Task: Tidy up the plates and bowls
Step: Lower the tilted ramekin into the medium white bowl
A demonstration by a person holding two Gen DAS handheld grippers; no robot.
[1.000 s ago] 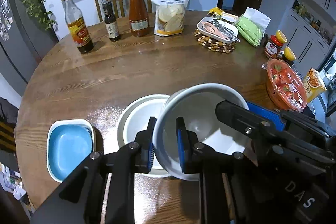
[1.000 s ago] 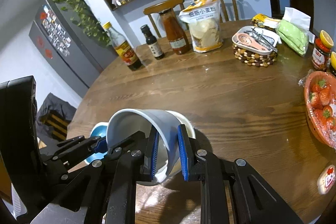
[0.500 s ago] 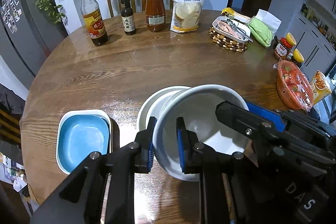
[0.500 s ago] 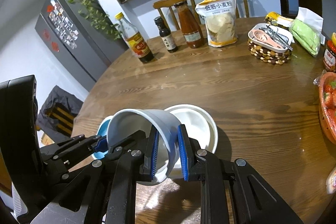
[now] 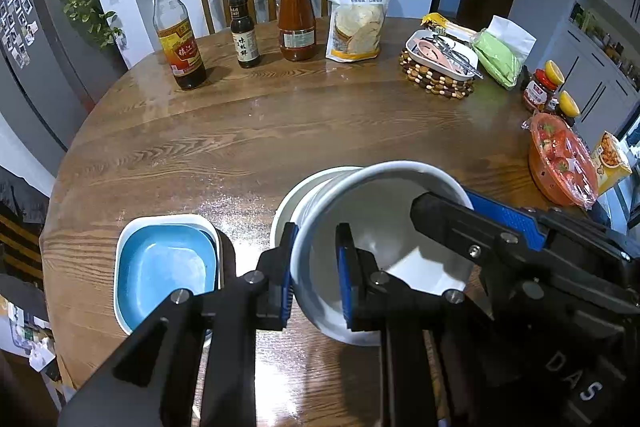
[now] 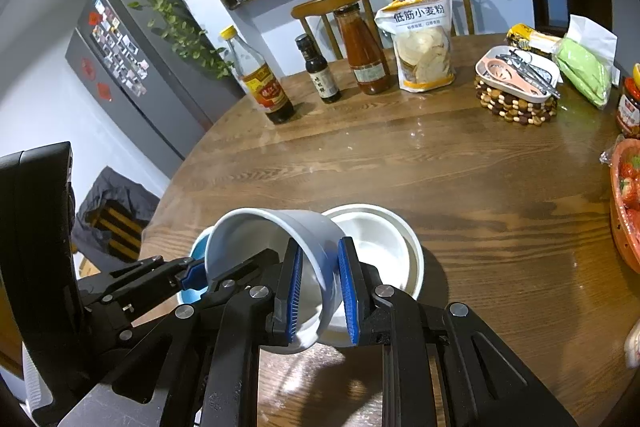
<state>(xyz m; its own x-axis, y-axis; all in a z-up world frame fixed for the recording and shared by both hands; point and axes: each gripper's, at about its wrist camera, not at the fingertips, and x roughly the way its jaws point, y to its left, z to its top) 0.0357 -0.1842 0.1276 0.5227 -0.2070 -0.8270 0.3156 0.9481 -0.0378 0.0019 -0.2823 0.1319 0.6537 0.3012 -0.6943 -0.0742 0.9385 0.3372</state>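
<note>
Left gripper [image 5: 316,273] and right gripper [image 6: 322,297] each clamp opposite rims of a tilted white bowl [image 5: 384,227], above a second bowl [image 6: 384,239].

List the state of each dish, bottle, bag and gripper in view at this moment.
White bowl: lifted, tilted, gripped at opposite rims.
Left gripper: shut on white bowl.
Right gripper: shut on white bowl.
Second white bowl: upright on table, empty.
Blue square plate: flat on table, empty.
Vinegar bottle: upright, capped.
Dark sauce bottle: upright, capped.
Red sauce jar: upright, lidded.
Flour bag: standing, clipped shut.
</note>
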